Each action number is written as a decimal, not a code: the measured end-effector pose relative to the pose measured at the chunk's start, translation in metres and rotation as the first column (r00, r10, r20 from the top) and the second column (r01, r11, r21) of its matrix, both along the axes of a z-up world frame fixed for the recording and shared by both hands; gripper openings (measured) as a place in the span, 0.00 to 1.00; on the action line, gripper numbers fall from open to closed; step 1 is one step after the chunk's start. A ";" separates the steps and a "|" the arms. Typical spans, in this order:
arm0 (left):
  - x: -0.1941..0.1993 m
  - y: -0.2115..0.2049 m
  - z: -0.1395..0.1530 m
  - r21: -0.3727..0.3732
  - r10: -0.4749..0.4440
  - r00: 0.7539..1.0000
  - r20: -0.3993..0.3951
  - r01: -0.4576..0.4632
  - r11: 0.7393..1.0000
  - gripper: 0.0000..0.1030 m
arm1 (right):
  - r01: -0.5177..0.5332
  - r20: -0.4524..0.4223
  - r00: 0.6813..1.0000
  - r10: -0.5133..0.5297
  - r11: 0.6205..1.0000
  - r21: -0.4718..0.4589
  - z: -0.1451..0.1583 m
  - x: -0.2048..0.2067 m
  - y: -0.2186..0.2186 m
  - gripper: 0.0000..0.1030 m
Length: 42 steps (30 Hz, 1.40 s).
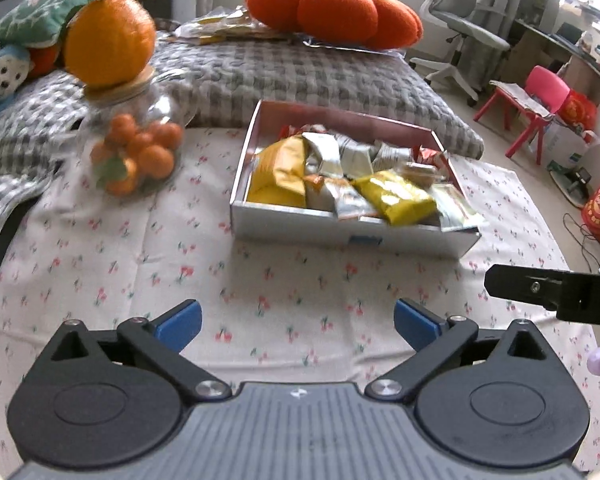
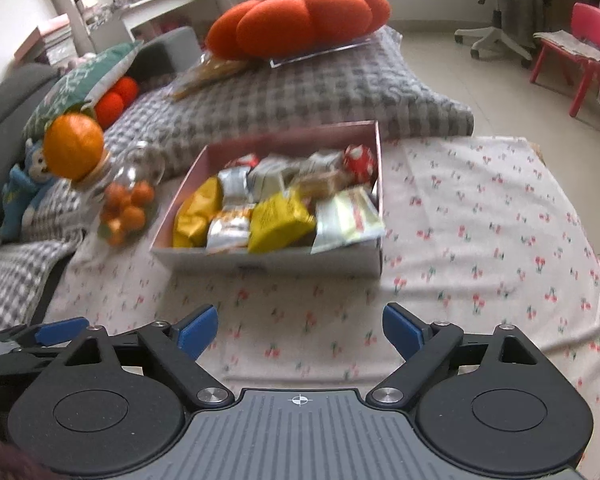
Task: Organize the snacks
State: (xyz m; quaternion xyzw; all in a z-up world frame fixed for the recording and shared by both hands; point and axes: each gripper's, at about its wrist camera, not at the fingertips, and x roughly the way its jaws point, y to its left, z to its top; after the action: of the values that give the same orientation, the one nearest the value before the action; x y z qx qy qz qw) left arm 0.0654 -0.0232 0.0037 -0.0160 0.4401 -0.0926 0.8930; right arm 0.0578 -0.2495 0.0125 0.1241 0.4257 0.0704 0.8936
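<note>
An open box [image 1: 340, 232] [image 2: 268, 262] stands on the cherry-print cloth, filled with several snack packets: yellow ones [image 1: 396, 196] [image 2: 280, 216], silver ones [image 1: 352, 152] [image 2: 228, 232], a red dotted one [image 2: 360, 162]. One pale packet [image 2: 348, 220] hangs over the box's front right rim. My left gripper [image 1: 298, 322] is open and empty, over the cloth in front of the box. My right gripper [image 2: 300, 330] is open and empty, also short of the box. Part of the right gripper [image 1: 540, 288] shows at the right in the left wrist view.
A glass jar of small oranges [image 1: 136, 152] [image 2: 128, 208] with an orange ball lid stands left of the box. Behind lie a grey checked blanket [image 1: 300, 76], an orange pumpkin cushion [image 1: 332, 8] [image 2: 300, 20] and more packets [image 1: 220, 26]. The floor, chairs [image 1: 536, 100] are right.
</note>
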 end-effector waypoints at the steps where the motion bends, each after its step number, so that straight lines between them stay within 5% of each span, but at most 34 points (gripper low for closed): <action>1: -0.005 0.001 0.000 0.013 0.013 1.000 0.002 -0.013 1.000 1.00 | -0.005 -0.003 1.000 0.005 1.000 -0.001 0.000 -0.005 0.002 0.89; 13: -0.042 0.000 0.004 0.083 0.118 0.993 -0.007 -0.117 0.990 1.00 | -0.013 0.007 1.000 0.013 0.999 -0.044 0.007 -0.038 0.003 0.95; 42: -0.053 -0.005 0.011 0.113 0.114 0.993 0.006 -0.114 0.987 1.00 | -0.036 0.001 0.999 0.036 0.988 -0.153 0.000 -0.053 0.020 0.95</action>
State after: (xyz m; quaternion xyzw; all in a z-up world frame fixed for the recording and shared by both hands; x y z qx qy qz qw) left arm 0.0122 -0.0285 0.0145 0.0096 0.4433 -0.0161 0.8962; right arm 0.0052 -0.2294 0.0129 0.0475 0.4302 0.0540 0.8999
